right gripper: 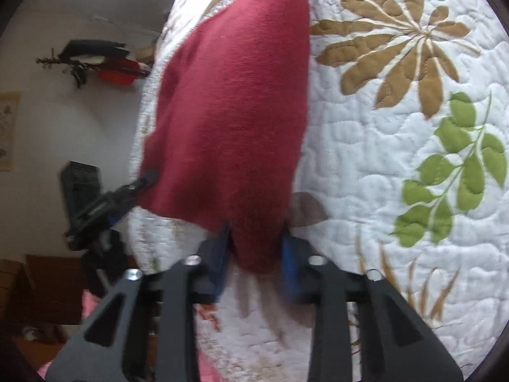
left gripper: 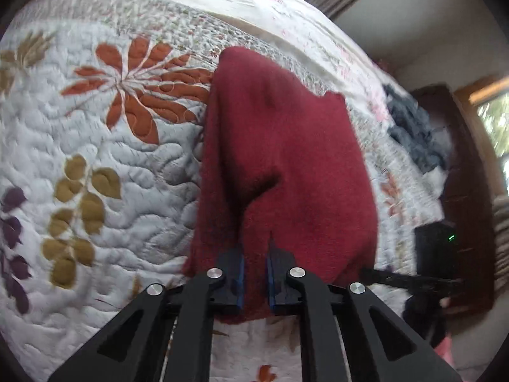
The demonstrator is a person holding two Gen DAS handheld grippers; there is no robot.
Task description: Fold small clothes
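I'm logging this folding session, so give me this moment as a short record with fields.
surface: floral quilt on a bed
item: dark red garment, one end lifted
left tool: shut on a corner of the garment
right tool: shut on a corner of the garment
other cloth: grey heap at the far edge of the bed
fold: not yet laid

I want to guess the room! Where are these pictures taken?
Probably a bedroom: a quilted floral bedspread covers a bed, a window sits beside it, and a red garment is being folded.
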